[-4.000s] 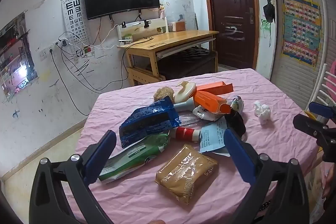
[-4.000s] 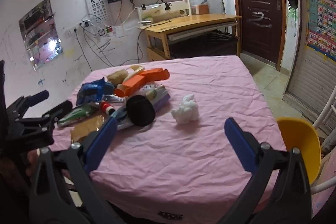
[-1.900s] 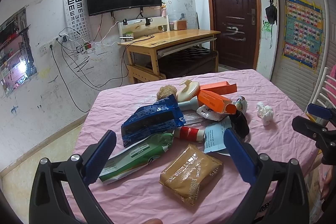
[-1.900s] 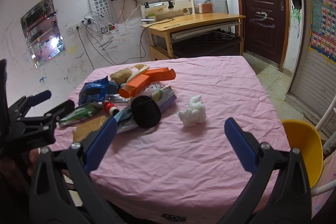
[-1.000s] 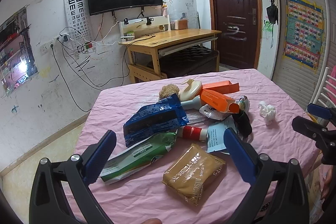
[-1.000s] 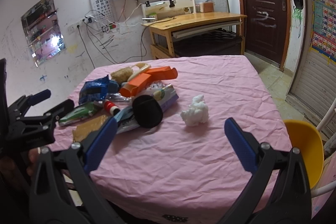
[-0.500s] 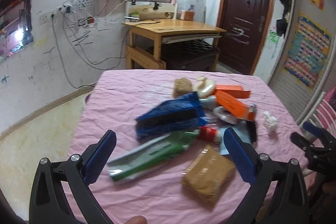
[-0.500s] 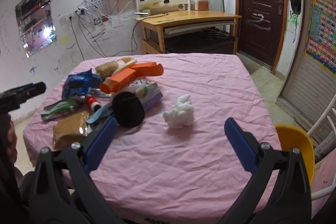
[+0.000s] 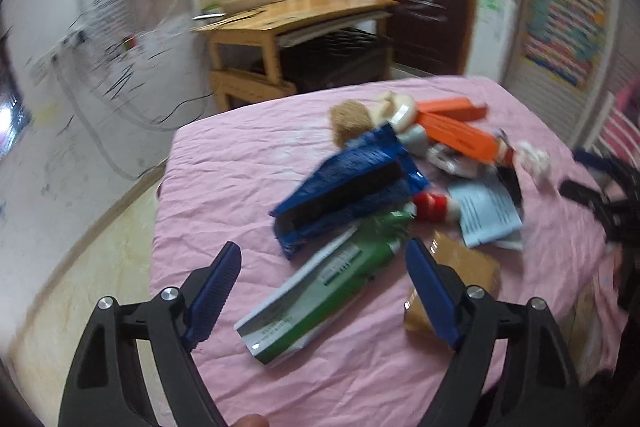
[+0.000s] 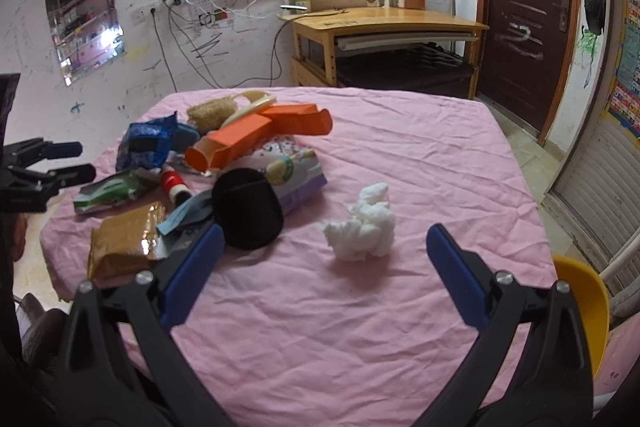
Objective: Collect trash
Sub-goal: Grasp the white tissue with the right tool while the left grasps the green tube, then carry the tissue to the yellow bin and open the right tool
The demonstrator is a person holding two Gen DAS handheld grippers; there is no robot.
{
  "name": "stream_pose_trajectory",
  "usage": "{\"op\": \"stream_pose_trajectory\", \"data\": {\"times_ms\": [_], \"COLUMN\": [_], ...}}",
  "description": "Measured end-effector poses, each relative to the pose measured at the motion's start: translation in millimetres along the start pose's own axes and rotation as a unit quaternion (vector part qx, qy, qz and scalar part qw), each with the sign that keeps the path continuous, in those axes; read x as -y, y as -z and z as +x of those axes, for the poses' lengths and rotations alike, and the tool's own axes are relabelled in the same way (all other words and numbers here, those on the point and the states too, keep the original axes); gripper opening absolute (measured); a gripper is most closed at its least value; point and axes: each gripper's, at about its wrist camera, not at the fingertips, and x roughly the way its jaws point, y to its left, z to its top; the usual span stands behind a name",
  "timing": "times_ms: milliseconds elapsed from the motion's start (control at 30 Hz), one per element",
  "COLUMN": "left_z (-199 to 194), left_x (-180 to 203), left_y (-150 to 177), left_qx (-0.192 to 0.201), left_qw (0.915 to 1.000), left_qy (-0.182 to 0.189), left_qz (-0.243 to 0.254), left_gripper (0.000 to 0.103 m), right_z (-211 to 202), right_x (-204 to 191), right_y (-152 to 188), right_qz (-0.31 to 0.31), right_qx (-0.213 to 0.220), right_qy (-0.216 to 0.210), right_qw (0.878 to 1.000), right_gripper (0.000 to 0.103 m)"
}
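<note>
The left gripper [image 9: 322,291] now sits closer over the green wrapper [image 9: 328,287] near the table's edge, its jaws having just been narrowing, nothing pressed between them.

my left claw [image 9: 322,291] tilts downward, blue fingers [image 9: 214,291] apart; jaws have just been closing in, pads not pressing on anything. my right claw [image 10: 320,275] also angles down, fingers [image 10: 456,275] spread wide with empty space between. both black frames fill the lower edge of each view.
</note>
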Motion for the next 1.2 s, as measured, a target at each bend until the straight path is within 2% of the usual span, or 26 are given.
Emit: {"op": "stream_pose_trajectory", "data": {"times_ms": [67,133,167,267,533,600,700,733,767,800,867,1000,1100,1200], "left_z": [2.3,6.7,8.6,24.6,54.7,53.1,49.3,48.4,45.8,44.2,40.6,32.0,15.7,1.1], "left_x": [0.9,-0.4,-2.3,-11.0,-22.0,-24.5,-27.0,-27.0,-25.5,-24.9,-23.2,-21.6,-23.4,-23.5], "left_y": [4.4,4.9,3.4,1.9,5.5,6.3,8.8,9.8,11.5,13.7,17.5,19.5,18.2,11.2], "left_qx": [-0.014,-0.029,-0.035,-0.069,-0.098,-0.092,-0.085,-0.084,-0.084,-0.083,-0.081,-0.073,-0.053,-0.037], "left_qw": [0.9991,0.9976,0.997,0.9935,0.9891,0.9894,0.9898,0.9899,0.9894,0.989,0.988,0.9865,0.9856,0.9869], "left_qy": [0.024,0.045,0.051,0.079,0.09,0.092,0.092,0.09,0.092,0.096,0.106,0.129,0.15,0.148], "left_qz": [0.031,0.043,0.046,0.044,0.063,0.065,0.067,0.07,0.075,0.076,0.079,0.071,0.058,0.052], "left_gripper": [0.08,0.078,0.073,0.063,0.061,0.053,0.032,0.019,0.01,0.009,0.009,0.008,0.008,0.008], "right_z": [3.9,7.8,9.3,12.0,28.6,34.7,45.8,48.1,50.4,52.1,53.0,50.7,35.6,24.6], "right_x": [0.7,2.0,1.8,1.1,9.3,13.1,16.7,18.7,20.4,23.0,23.4,24.0,27.9,28.8], "right_y": [0.4,-0.1,-0.8,-2.8,-6.6,-8.1,-11.7,-12.8,-13.7,-13.9,-14.8,-13.8,-15.4,-20.1], "right_qz": [-0.001,0.0,-0.001,-0.002,0.02,0.029,0.04,0.044,0.05,0.057,0.058,0.062,0.08,0.081], "right_qx": [-0.011,-0.021,-0.023,-0.029,-0.05,-0.054,-0.065,-0.067,-0.07,-0.073,-0.075,-0.067,-0.033,-0.015], "right_qy": [-0.006,-0.01,-0.009,-0.004,0.027,0.028,0.034,0.035,0.034,0.036,0.042,0.044,0.029,0.024], "right_qw": [1.0,1.0,1.0,1.0,0.998,0.998,0.997,0.996,0.996,0.995,0.995,0.995,0.996,0.996], "right_gripper": [0.082,0.074,0.072,0.072,0.072,0.072,0.071,0.059,0.041,0.032,0.026,0.023,0.023,0.023]}}
